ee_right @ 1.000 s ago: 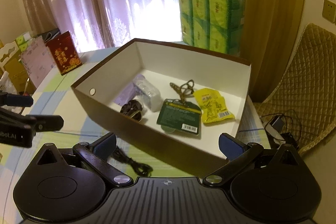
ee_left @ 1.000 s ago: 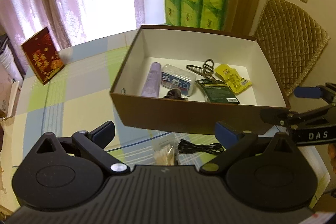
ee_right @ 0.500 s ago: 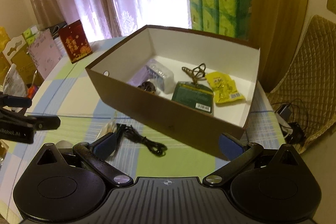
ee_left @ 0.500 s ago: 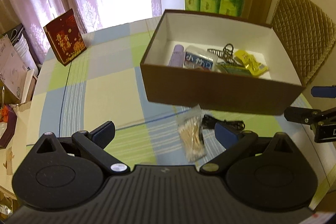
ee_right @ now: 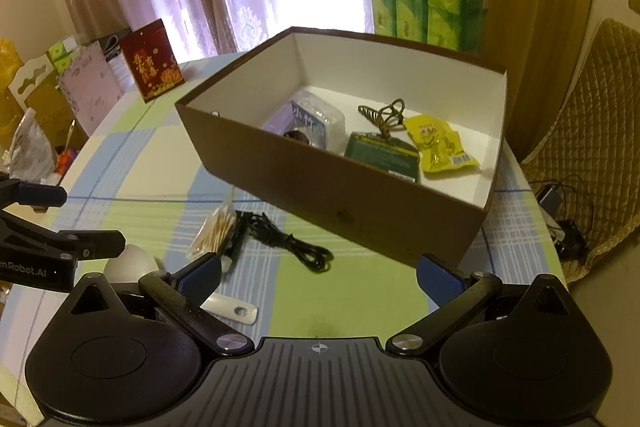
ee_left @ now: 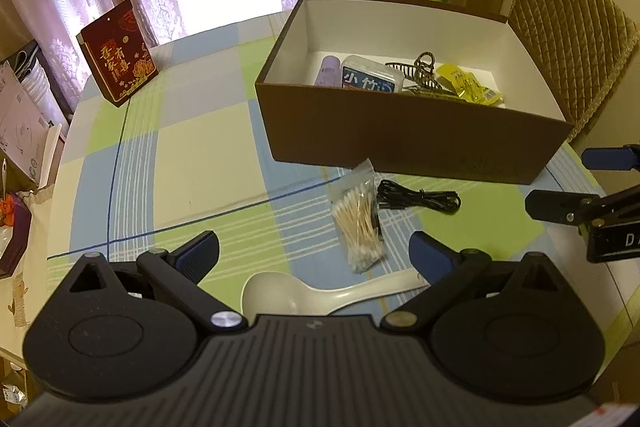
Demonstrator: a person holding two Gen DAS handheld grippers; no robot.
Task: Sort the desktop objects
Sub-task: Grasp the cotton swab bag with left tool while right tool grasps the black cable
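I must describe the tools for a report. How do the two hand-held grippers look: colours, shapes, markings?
Both look alike. The left hand-held gripper and the right hand-held gripper have a matte black ribbed body, two round black discs, silver pivot screws, black linkage arms and blue finger pads. White lettering marks their sides. No cables or sleeves are visible.

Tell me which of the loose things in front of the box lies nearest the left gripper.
The white spoon: it lies between the left gripper fingers, nearer than the cotton swab bag and black cable.

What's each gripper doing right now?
Left gripper: open, holding nothing.
Right gripper: open, holding nothing.
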